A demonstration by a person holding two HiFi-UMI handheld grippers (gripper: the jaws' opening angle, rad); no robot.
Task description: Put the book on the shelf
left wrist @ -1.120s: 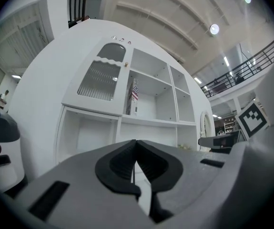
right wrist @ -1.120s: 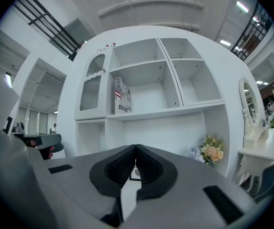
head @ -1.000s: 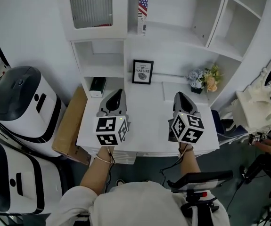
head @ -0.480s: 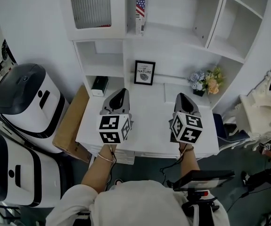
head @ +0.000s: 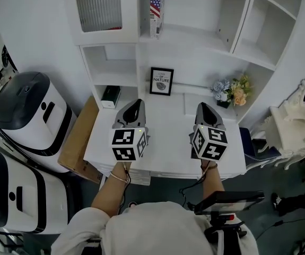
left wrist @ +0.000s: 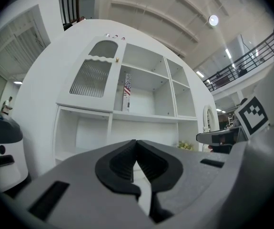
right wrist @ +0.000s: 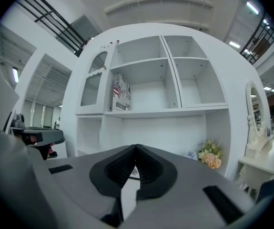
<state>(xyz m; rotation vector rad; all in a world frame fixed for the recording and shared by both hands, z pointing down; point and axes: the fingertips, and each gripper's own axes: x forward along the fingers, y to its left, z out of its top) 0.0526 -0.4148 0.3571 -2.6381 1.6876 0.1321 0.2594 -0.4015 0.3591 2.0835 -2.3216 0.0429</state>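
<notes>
Left claw (head: 136, 103) and right claw (head: 202, 107) hang level over the white tabletop (head: 168, 145), both pinched closed, empty. The flag-printed book (head: 155, 9) stands upright on the white shelf (head: 194, 40), its top cut off overhead, title unreadable.

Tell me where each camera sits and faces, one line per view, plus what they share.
Head view: on the person's head, looking steeply down at the desk and shelf unit; shows forearms, left gripper, right gripper.
Left gripper view: on the left gripper, facing the shelf unit; shows its shut jaws, and the right gripper's cube at right.
Right gripper view: on the right gripper, facing the shelf unit and flowers; shows its shut jaws.
Shared: all three show the flag-covered book standing in the shelf unit.
</notes>
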